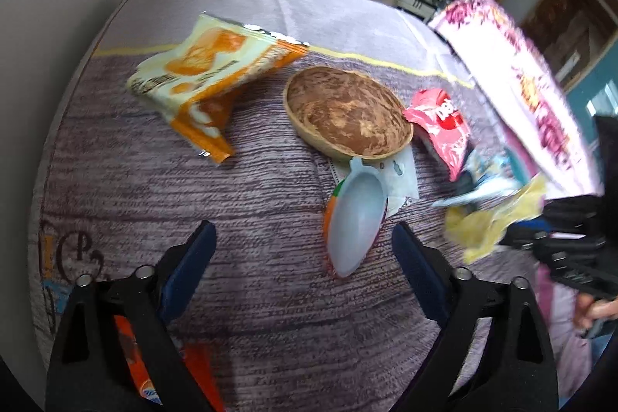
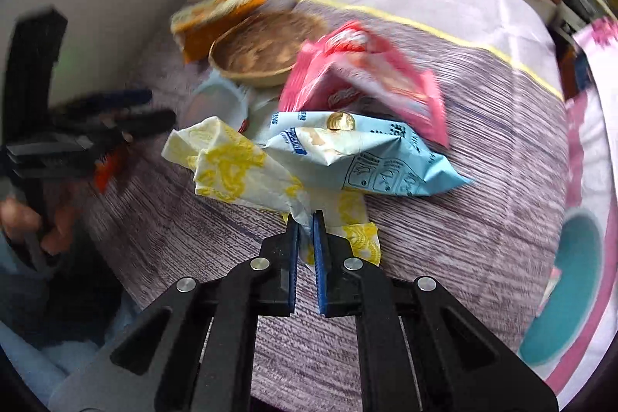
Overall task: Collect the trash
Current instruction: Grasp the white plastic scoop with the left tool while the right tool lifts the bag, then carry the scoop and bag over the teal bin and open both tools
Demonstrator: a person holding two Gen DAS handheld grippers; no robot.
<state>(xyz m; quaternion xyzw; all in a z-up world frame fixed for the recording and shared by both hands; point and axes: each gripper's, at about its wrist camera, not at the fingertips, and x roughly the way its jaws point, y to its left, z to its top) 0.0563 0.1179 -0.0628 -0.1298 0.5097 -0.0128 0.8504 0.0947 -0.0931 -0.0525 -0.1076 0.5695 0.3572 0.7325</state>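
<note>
On a table (image 1: 247, 296) under a grey-mauve woven cloth with a yellow stripe, cushioned seat behind: wooden bowl (image 1: 347, 111), orange-white wrapper (image 1: 208, 72), red wrapper (image 1: 444, 126), pale plastic scoop (image 1: 357, 215). Left hand-held gripper (image 1: 305, 246) spread, empty. Right hand-held gripper (image 2: 305, 219) pinching the yellow-white wrapper (image 2: 231, 165), beside a blue packet (image 2: 370, 157). Right-edge items blurred.

The desk (image 1: 251, 296) wears a grey-mauve cloth streaked with dark lines and crossed by a thin yellow stripe. On it lie a cream-and-orange packet (image 1: 204, 76), a mottled brown wooden bowl (image 1: 347, 111) and a red wrapper (image 1: 444, 126) with white lettering. A white wrapper (image 2: 239, 172) printed with yellow motifs sits against a pale blue packet (image 2: 367, 157) with dark line drawings.
</note>
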